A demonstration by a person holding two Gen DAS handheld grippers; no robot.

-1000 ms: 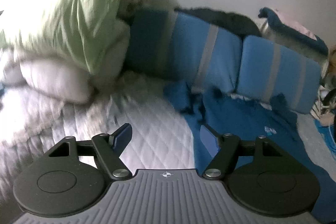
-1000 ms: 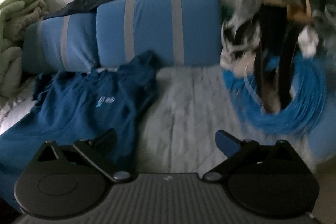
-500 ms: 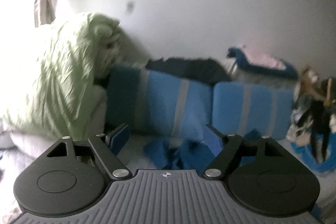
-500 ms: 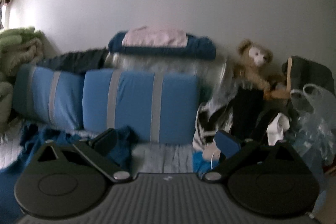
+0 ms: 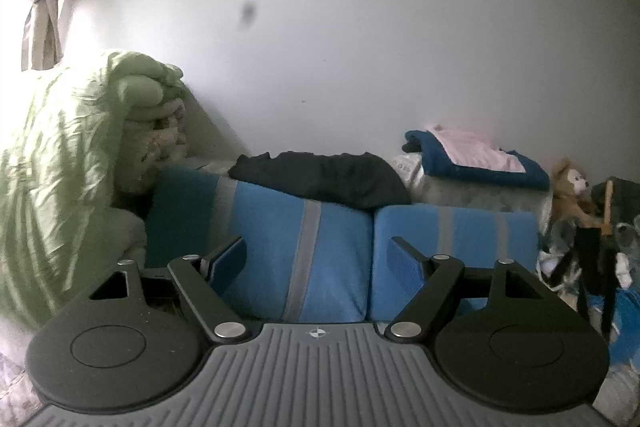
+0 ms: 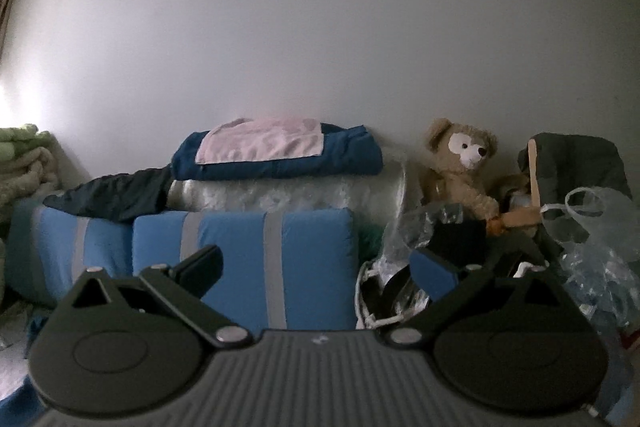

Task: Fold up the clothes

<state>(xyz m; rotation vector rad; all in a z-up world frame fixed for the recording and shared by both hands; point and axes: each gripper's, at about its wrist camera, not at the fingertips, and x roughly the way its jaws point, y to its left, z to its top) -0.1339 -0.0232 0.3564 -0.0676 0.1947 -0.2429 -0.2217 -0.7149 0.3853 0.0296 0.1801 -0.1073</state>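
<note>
left gripper: hanging spread wide, gripping nothing, facing pillows
right gripper: gaping too, holding nothing, aiming at wall
clothes: dark garment lying across pillow tops; blue fold with pink cloth sitting on white roll
bear: leaning against wall, right of stack
green blanket: piling up at left

I'm seeing two blue striped pillows leaning along the wall on the bed, a green duvet heaping at their left end, a teddy bear sitting at their right.
</note>
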